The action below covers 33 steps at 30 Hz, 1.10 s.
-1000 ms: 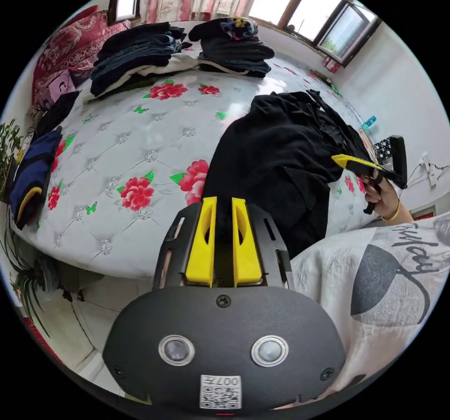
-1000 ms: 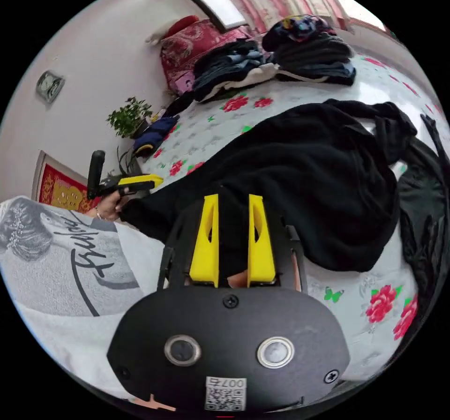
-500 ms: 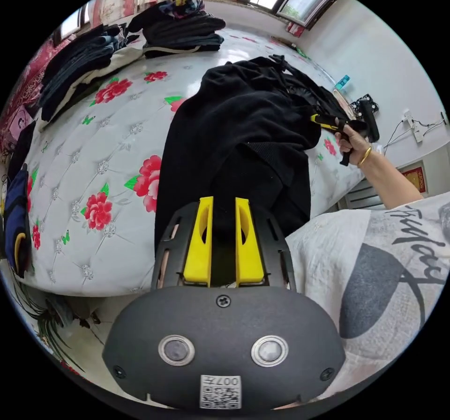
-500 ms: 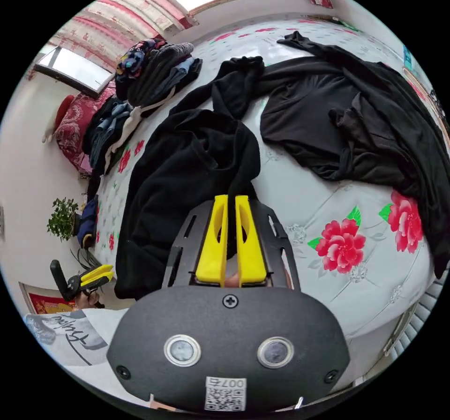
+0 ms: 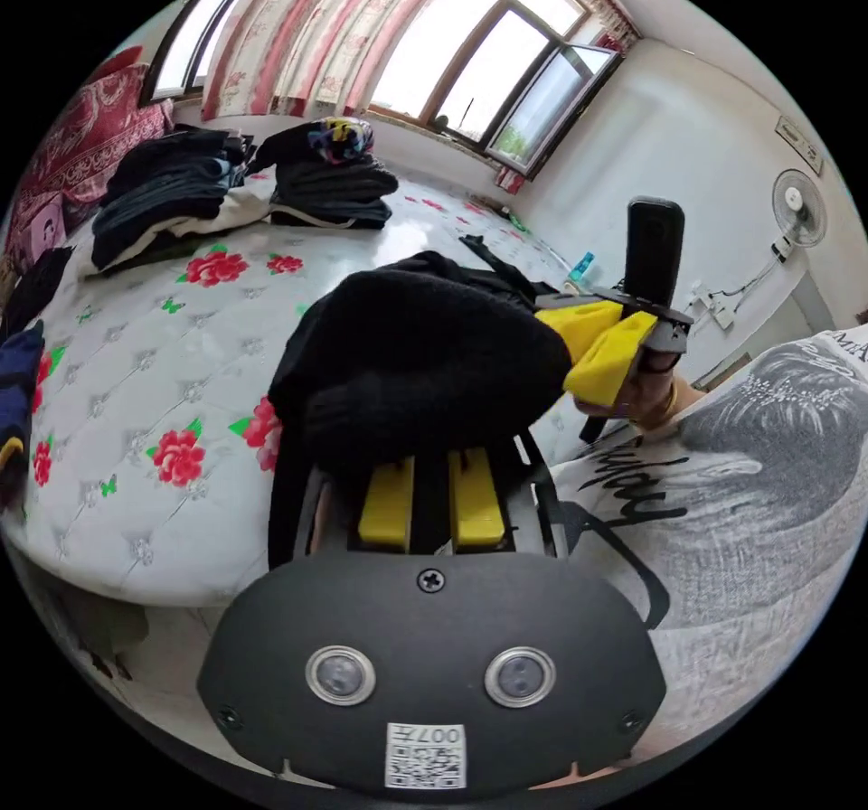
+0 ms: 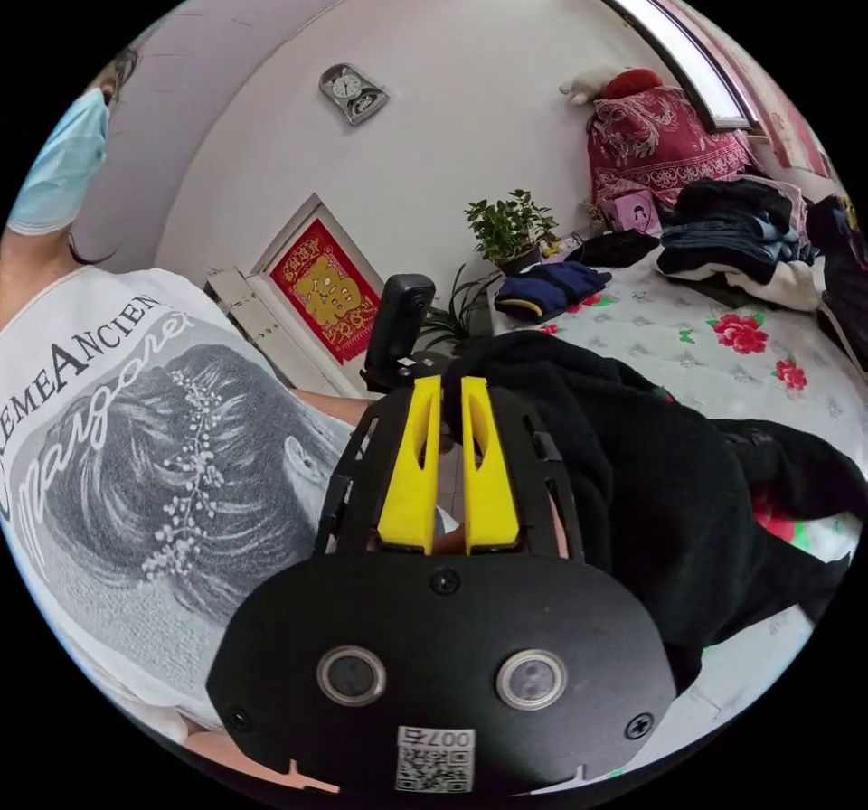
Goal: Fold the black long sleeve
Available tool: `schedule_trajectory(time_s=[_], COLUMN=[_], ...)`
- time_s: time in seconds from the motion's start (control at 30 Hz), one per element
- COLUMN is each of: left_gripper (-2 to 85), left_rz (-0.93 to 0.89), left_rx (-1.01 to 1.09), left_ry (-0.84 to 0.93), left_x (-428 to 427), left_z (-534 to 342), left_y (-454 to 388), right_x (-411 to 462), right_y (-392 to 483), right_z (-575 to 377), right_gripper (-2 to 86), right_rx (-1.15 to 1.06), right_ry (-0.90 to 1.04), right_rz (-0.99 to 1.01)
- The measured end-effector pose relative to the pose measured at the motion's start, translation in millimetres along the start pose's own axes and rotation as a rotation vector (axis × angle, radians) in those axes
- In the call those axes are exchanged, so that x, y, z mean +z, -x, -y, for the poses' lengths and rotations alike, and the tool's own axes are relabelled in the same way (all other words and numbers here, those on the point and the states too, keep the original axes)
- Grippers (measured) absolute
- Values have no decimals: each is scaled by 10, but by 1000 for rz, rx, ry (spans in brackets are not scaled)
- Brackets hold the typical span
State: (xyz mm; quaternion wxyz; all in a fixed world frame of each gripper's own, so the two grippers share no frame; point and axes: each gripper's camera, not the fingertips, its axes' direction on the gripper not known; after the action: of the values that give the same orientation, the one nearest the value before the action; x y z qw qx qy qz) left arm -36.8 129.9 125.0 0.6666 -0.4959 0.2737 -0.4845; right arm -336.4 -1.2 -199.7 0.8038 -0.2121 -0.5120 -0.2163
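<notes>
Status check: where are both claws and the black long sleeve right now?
Left claw shut on black long sleeve, cloth bunched over it. Right claw shut on its edge, close by. Garment lifted off bed. Nothing in the way.

- Black long sleeve [image 5: 425, 367] — thick, fleecy black fabric, bunched into a rounded mound rather than spread flat.
- Position: raised above the near edge of the floral mattress [image 5: 181, 322], draped over itself.
- In the right gripper view, the garment [image 6: 651, 485] trails down onto the mattress.
</notes>
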Motion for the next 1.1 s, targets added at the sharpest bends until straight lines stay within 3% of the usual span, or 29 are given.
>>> schedule_trajectory(time_s=[0.17,0.33,0.5,0.7,0.83,0.87,1.0,1.1], left_gripper=[45,66,106,145,75,12,-7,-9], left_rz=[-46,-61,-176,-260,-203,-198,-245,-184], left_rx=[-175,-337,-513,-584,-693,-735,-633,-495], left_ry=[39,52,2,-14,-44,-45,-71,-99], left_x=[-95,-196,-380,-287,-191,-149,-187,-471], left_z=[-316,-561,-770,-659,-566,-560,-283,8], left_y=[344,563,757,806,912,973,936,731], right_x=[-56,126,635,1671,2581,2584,2395,1448], right_y=[-486,-1312,-1856,-2491,-2926,-2847,-2582,-2096], right_z=[-173,-209,94,578,372,394,385,575], right_gripper=[52,77,98,112,112,111,65,43], right_rx=[111,222,202,147,261,217,200,236], right_ry=[35,224,363,567,853,787,742,381], right_rz=[-211,-542,-646,-637,-597,-637,-653,-699])
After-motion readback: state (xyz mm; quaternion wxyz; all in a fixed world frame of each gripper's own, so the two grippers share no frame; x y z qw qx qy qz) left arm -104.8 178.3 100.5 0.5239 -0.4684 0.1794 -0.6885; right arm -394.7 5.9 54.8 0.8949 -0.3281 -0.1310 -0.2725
